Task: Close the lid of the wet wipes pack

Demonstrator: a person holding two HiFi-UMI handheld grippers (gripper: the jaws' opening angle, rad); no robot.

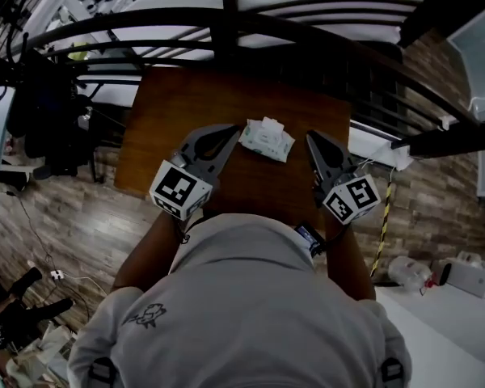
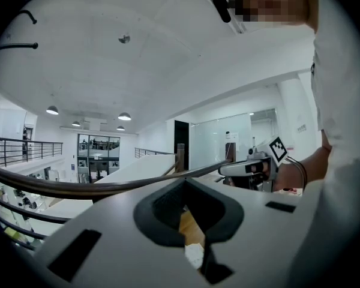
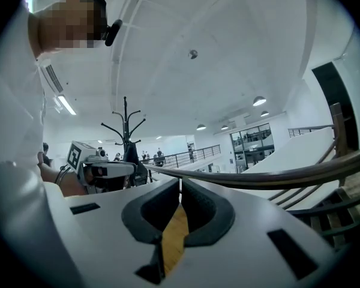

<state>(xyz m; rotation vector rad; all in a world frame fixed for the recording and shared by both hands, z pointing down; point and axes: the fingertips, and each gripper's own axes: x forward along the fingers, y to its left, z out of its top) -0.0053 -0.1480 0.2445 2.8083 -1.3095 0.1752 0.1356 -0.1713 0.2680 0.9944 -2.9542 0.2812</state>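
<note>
The wet wipes pack [image 1: 267, 139], white and pale green, lies on the brown wooden table [image 1: 186, 107] with a white piece standing up at its far end. Whether that piece is the lid or a wipe I cannot tell. My left gripper [image 1: 233, 129] is just left of the pack with its jaws together and nothing in them. My right gripper [image 1: 310, 135] is just right of the pack, also shut and empty. In the left gripper view a white bit of the pack [image 2: 195, 255] shows below the left gripper [image 2: 183, 180]. The right gripper view shows only wood under the right gripper [image 3: 180, 182].
A dark curved railing [image 1: 226, 23] runs close behind the table's far edge. The person's grey shirt [image 1: 242, 297] hides the near edge. A coat stand with dark clothes [image 1: 40, 111] is to the left, and white boxes [image 1: 473, 277] lie on the floor at right.
</note>
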